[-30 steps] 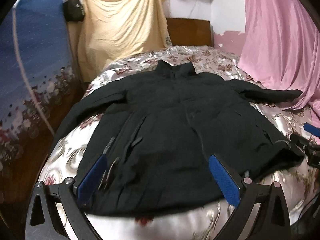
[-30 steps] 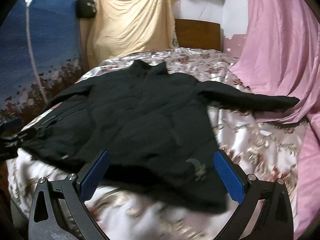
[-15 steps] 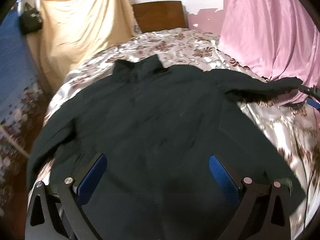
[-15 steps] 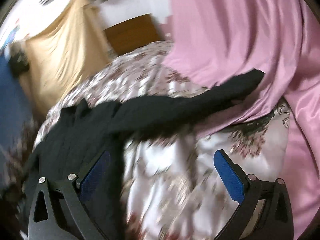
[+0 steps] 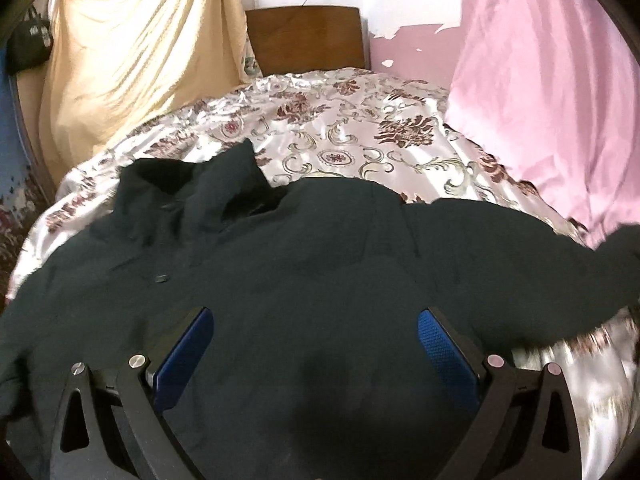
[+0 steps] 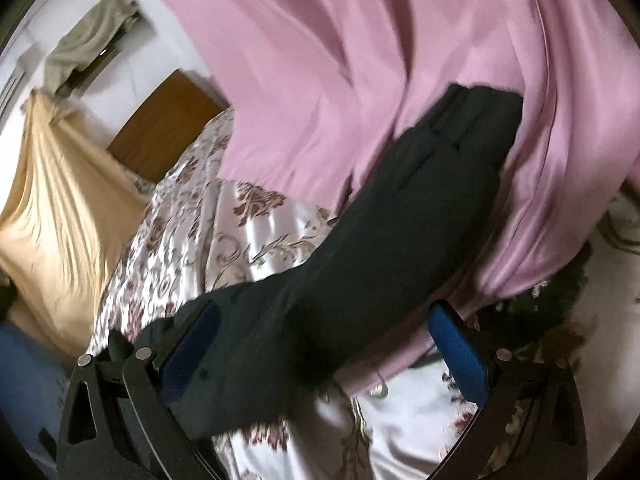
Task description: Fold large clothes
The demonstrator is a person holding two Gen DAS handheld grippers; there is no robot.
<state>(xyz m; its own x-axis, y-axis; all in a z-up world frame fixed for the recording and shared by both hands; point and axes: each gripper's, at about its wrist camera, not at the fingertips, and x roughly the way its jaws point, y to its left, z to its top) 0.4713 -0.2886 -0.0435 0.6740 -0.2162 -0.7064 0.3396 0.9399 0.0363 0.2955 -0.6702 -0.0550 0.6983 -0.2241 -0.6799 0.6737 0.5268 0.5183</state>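
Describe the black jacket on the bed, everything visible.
The black jacket lies spread flat, front up, on the floral satin bedspread. It looks like matte, slightly padded fabric. Its collar stands rumpled toward the headboard, with a small dark button below. One sleeve stretches out sideways, its cuff resting against the pink curtain. Both grippers hover open above it, neither gripping.

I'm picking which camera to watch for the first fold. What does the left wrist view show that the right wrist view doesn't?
Only the left wrist view shows the jacket's body, its collar and a front button, with the open left gripper over the chest. Only the right wrist view shows the sleeve's cuff end lying against the pink curtain, with the open right gripper above the sleeve. Both show the floral bedspread, wooden headboard and yellow cloth.
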